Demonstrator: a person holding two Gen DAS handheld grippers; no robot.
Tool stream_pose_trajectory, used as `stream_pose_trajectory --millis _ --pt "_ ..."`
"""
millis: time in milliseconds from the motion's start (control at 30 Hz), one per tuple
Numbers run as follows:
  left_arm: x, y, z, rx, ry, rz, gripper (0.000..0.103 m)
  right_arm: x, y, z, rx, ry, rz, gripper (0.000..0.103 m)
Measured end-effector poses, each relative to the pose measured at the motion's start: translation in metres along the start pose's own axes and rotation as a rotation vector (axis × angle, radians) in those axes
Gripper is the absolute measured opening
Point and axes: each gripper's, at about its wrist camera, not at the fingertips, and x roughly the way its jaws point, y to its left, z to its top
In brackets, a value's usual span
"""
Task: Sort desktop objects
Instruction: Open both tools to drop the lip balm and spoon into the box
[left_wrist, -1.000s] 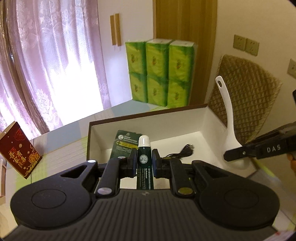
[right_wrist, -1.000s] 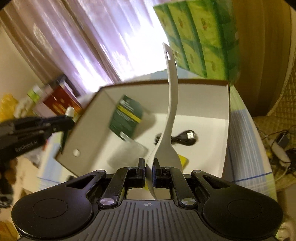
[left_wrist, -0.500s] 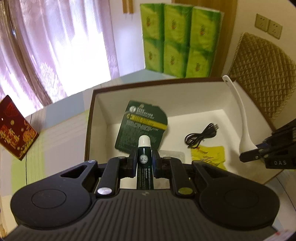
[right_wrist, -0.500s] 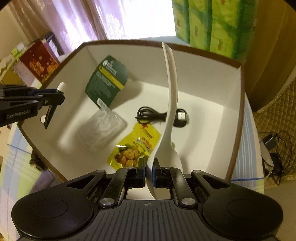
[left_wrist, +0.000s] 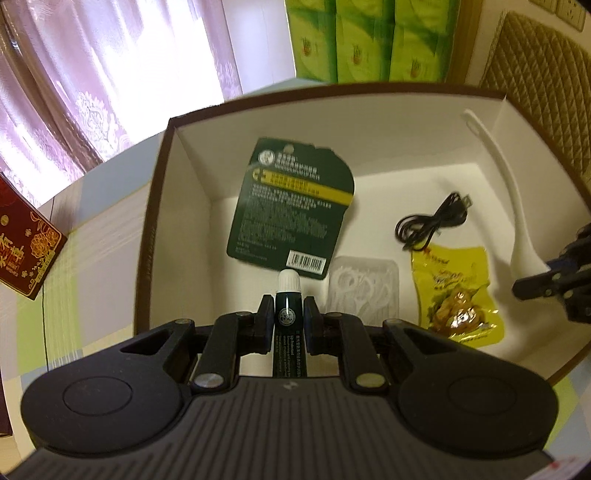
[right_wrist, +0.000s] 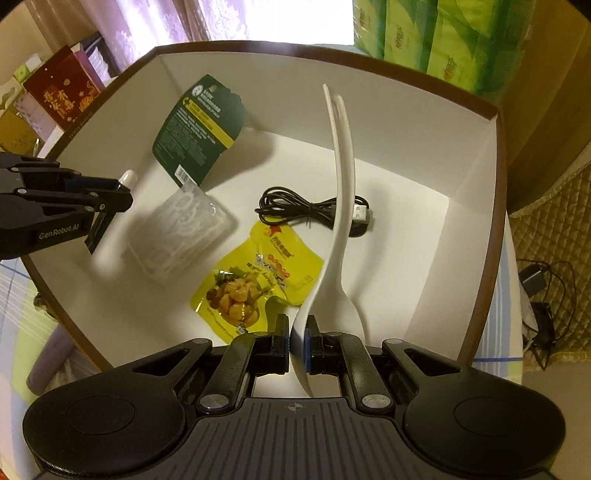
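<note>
My left gripper (left_wrist: 288, 314) is shut on a dark green lip balm tube (left_wrist: 288, 317) with a white cap, held over the near left of the brown-rimmed white box (left_wrist: 162, 206). My right gripper (right_wrist: 298, 334) is shut on the bowl of a white rice spoon (right_wrist: 341, 177), handle pointing away, over the box's right side; the spoon also shows in the left wrist view (left_wrist: 517, 206). In the box lie a dark green card (left_wrist: 291, 206), a clear plastic pack (left_wrist: 364, 291), a yellow snack pouch (left_wrist: 454, 291) and a black USB cable (left_wrist: 432, 221).
Green tissue packs (left_wrist: 369, 37) stand behind the box. A red gift box (left_wrist: 26, 254) lies on the table to the left. A quilted chair back (left_wrist: 543, 74) is at the right. Cables and a charger (right_wrist: 535, 284) lie beyond the table's right edge.
Both grippers have tilted down and moved in over the box, so its contents now show from above. Both keep their hold on the lip balm and the spoon.
</note>
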Motion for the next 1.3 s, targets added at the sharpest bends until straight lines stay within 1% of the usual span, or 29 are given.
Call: stream_pose_trajectory --millis 167,367,400,467,500,567,600,633,667,700,733,767,800,833,867,900,1000,1067,1300 --pt "0.008 -0.001 -0.002 0.009 0.035 0.012 0.013 0.0 0.0 0.0 -0.012 -0.003 0.0 0.004" --pt "0.008 0.0 -0.003 0.008 0.042 0.019 0.018 -0.001 -0.001 0.001 -0.012 -0.006 0.013 0.004" --pt "0.008 0.0 -0.003 0.01 0.042 0.019 0.02 -0.002 -0.001 0.001 -0.014 -0.009 0.017 0.004" --pt "0.006 0.0 -0.003 0.008 0.04 0.019 0.031 -0.004 0.0 0.001 -0.015 -0.016 0.027 0.004" --pt "0.005 -0.001 -0.003 0.01 0.038 0.02 0.033 -0.006 0.001 0.001 -0.017 -0.022 0.035 0.004" --pt "0.004 -0.002 -0.003 0.015 0.036 0.02 0.041 -0.008 0.001 0.001 -0.009 -0.034 0.063 0.005" --pt "0.003 -0.003 -0.004 0.018 0.035 0.018 0.043 -0.009 0.001 0.001 -0.003 -0.037 0.073 0.006" --pt "0.002 -0.004 -0.004 0.02 0.033 0.016 0.047 -0.01 0.002 0.0 -0.002 -0.042 0.078 0.007" --pt "0.001 -0.005 -0.004 0.021 0.032 0.016 0.05 -0.01 0.002 0.0 -0.007 -0.047 0.078 0.012" --pt "0.0 -0.006 -0.004 0.021 0.03 0.015 0.057 -0.011 0.003 0.0 -0.012 -0.053 0.076 0.03" --pt "-0.001 -0.006 -0.005 0.021 0.028 0.013 0.062 -0.013 0.005 -0.001 -0.017 -0.064 0.071 0.044" --pt "-0.002 -0.007 -0.005 0.02 0.024 0.01 0.066 -0.015 0.006 -0.002 -0.025 -0.081 0.066 0.064" --pt "-0.004 -0.009 -0.005 0.019 0.017 0.014 0.07 -0.018 0.009 -0.003 -0.04 -0.104 0.082 0.07" --pt "-0.006 -0.011 -0.005 0.02 0.011 0.02 0.079 -0.021 0.011 -0.004 -0.047 -0.113 0.084 0.074" --pt "-0.009 -0.013 -0.005 0.024 0.003 0.025 0.084 -0.022 0.014 -0.004 -0.051 -0.119 0.079 0.08" --pt "-0.011 -0.014 -0.005 0.028 -0.006 0.028 0.085 -0.025 0.017 -0.004 -0.061 -0.13 0.085 0.087" --pt "-0.019 -0.016 -0.003 0.03 -0.021 0.015 0.086 -0.033 0.022 -0.007 -0.078 -0.17 0.08 0.097" --pt "-0.025 -0.016 -0.003 0.022 -0.034 0.008 0.091 -0.038 0.024 -0.009 -0.076 -0.194 0.069 0.101" --pt "-0.051 -0.02 -0.005 0.022 -0.082 0.004 0.097 -0.058 0.026 -0.019 -0.045 -0.274 -0.003 0.101"
